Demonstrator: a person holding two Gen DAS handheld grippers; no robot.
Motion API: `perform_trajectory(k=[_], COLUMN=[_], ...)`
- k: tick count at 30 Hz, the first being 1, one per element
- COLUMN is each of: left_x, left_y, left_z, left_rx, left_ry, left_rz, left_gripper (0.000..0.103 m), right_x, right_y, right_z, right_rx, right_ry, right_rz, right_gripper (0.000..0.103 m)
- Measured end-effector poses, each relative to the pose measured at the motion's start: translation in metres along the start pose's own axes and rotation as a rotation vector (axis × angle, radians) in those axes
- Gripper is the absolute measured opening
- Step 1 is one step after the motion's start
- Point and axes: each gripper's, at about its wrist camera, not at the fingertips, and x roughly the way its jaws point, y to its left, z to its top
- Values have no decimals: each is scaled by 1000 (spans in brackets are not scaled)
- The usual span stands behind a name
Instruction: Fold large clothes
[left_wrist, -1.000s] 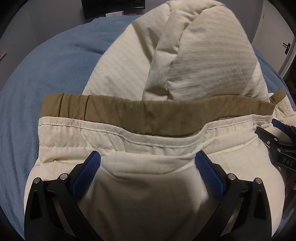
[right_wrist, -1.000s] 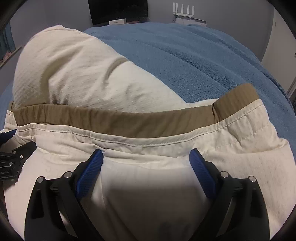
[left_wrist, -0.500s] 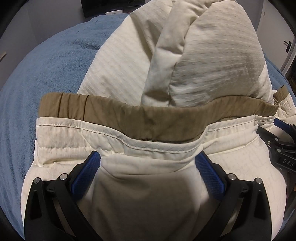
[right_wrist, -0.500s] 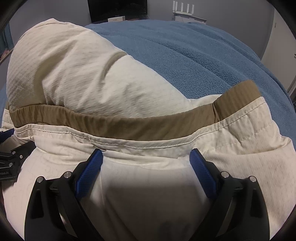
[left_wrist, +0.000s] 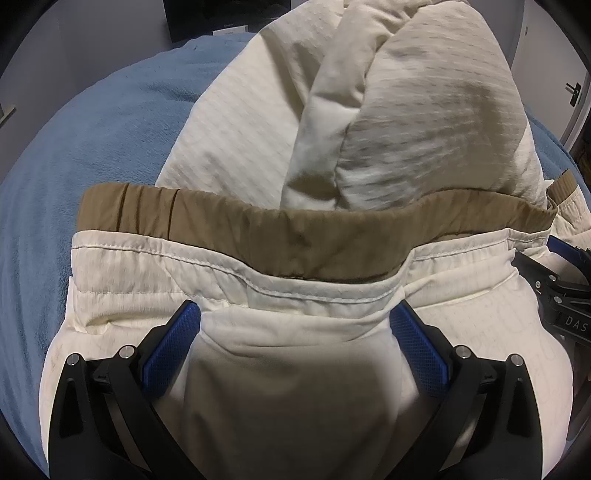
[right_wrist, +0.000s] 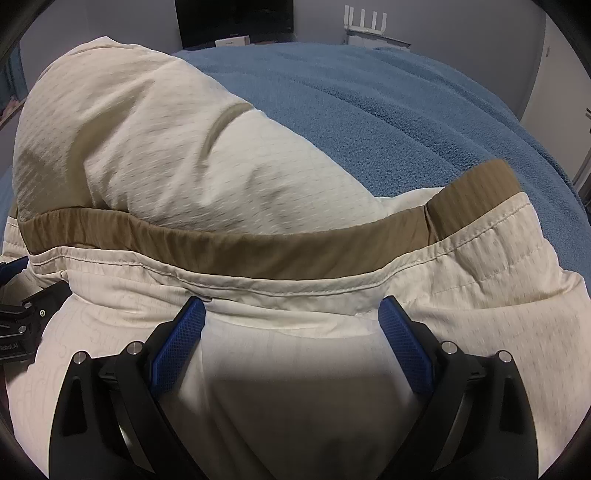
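cream garment (left_wrist: 236, 155): soft, light, slack, heaped on blue blanket (left_wrist: 92, 140) toward 12 o'clock | hold: tan waistband (left_wrist: 332, 236) hem, 2 points | left gripper (left_wrist: 295, 328), right gripper (right_wrist: 291, 317): fingers wide apart, fabric draped between, grip uncertain

Cream trousers (left_wrist: 258, 155) w/ a tan elastic waistband (left_wrist: 332, 236), fine dotted weave, lying on the blue blanket (left_wrist: 92, 155). Waist end is nearest me, bunched up over my jaws; stitched seam runs just below the band. Band curves across both wrist views, gathered w/ small pleats at its left end, right end (right_wrist: 476, 192) turned up at the corner. Legs stretch away from me twd the far edge, puffed & rounded, one lying over the other w/ a deep crease between. Fabric a bit blurred.
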Motion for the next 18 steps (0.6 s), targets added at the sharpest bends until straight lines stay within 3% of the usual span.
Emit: perform_trajectory(k=[3,6,11,14,18], left_x=[-8,-24,-91,-113,-112], left_y=[0,8,11,16,23], left_z=[-3,-8,-44,-72,-104], left_rx=[9,12,119,185,198], left_ry=[14,31,7,13,61], left_rz=[-9,-50,-79,-79,-71], left_gripper=[98,98,96,97,97], right_x=[-7,-27,-102,-136,-146], right_y=[0,-11,-41,-58,-76], right_z=[-5,-9,-45,-74,-102], right_rx=[-9,-19,-94,-162,-198], right_ry=[0,21,-39,-78,-76], right_rz=[2,72,108,74,1], right_gripper=[90,90,90,90,90])
